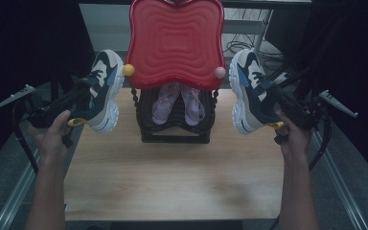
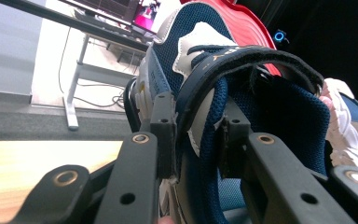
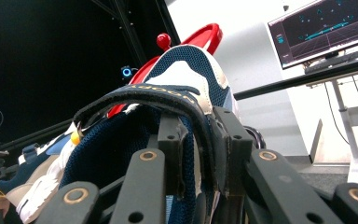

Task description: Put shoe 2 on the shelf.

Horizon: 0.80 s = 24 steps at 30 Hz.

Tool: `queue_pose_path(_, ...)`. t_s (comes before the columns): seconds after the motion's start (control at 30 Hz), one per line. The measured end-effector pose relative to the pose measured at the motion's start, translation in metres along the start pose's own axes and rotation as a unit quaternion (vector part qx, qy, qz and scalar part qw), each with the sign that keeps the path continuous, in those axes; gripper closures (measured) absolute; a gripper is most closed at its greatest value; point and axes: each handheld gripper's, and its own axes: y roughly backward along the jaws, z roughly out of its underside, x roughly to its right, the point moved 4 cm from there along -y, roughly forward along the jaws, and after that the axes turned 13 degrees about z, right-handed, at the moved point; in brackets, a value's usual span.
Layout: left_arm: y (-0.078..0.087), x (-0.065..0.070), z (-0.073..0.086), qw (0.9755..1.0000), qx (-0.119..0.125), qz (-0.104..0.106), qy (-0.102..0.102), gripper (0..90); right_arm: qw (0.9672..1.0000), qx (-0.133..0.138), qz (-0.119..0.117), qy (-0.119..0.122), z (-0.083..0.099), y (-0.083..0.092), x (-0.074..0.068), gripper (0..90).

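The left claw (image 1: 87, 90) is clamped on the padded collar of a navy and white sneaker (image 1: 104, 91), held in the air off the left edge of the bench (image 1: 172, 177). The right claw (image 1: 271, 93) grips the matching sneaker (image 1: 247, 91) the same way, off the right edge. Each shoe looks light, with soft mesh that gives under the jaws and a stiffer sole; the collar beside the strap seems the surest hold. Both run lengthwise away from the person, toes up and forward, soles facing inward. Between them a dark basket (image 1: 175, 132) holds pink sandals (image 1: 178, 103) under a raised red lid (image 1: 175, 43).
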Motion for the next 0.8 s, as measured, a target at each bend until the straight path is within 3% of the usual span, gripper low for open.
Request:
queue_pose_path(0.17, 0.002, -0.005, -0.006, 0.9999, 0.007, -0.001, 0.008, 72.7, 1.0, 0.004, 0.0, 0.002, -0.006, -0.001, -0.003, 74.0)
queue_pose_path(0.4, 0.006, -0.006, -0.017, 0.9998, 0.019, -0.008, 0.002, 72.7, 1.0, 0.007, 0.002, 0.004, -0.012, -0.002, -0.005, 74.0)
queue_pose_path(0.8, -0.007, 0.014, -0.049, 0.9993, 0.028, 0.005, -0.023, 72.8, 0.9999, 0.01, -0.003, 0.003, -0.031, -0.014, -0.017, 74.0)
